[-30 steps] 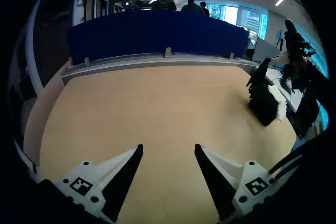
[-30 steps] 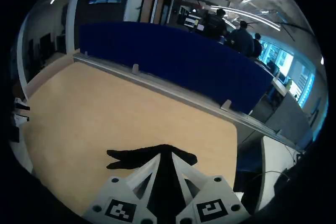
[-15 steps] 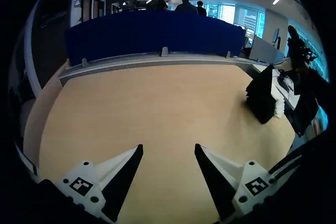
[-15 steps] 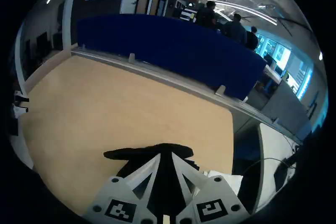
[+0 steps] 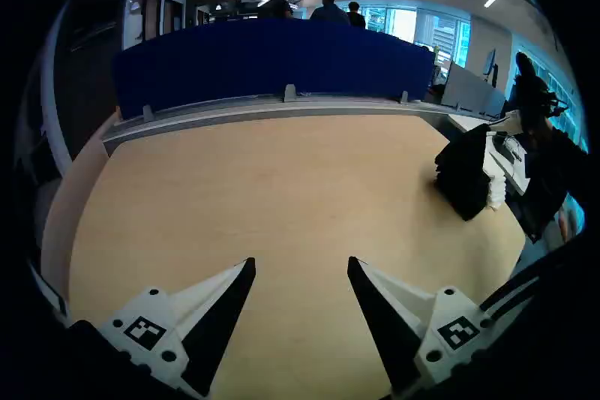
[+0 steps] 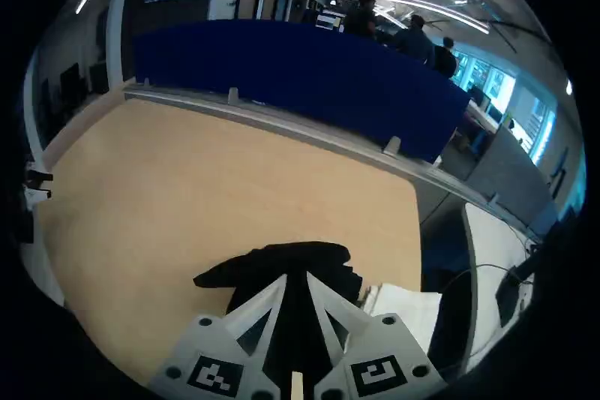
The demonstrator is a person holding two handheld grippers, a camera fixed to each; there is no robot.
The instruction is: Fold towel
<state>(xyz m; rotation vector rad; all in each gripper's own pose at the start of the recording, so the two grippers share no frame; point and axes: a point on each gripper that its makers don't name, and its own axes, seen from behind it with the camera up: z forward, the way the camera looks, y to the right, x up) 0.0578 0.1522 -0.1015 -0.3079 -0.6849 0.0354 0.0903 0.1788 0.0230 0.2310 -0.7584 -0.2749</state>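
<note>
A black towel (image 6: 281, 265) hangs bunched between the white fingers of my right gripper (image 6: 296, 277), which is shut on it just above the wooden table (image 6: 187, 175). In the left gripper view the same towel (image 5: 463, 175) is a dark heap at the table's right edge, with the right gripper (image 5: 496, 127) pinching its top and a dark sleeve behind it. My left gripper (image 5: 300, 259) is open low over the bare table (image 5: 285, 175), well to the left of the towel, with nothing between its fingers.
A white folded stack (image 6: 409, 310) lies right beside the towel at the table's edge (image 5: 496, 191). A blue partition (image 5: 277, 55) on a grey rail closes the far side of the table, with people standing behind it. Desks and cables lie beyond the right edge.
The right gripper has shifted with the towel, which now bunches higher; the white stack has come into sight beside it. The left gripper stays open and has barely moved.
</note>
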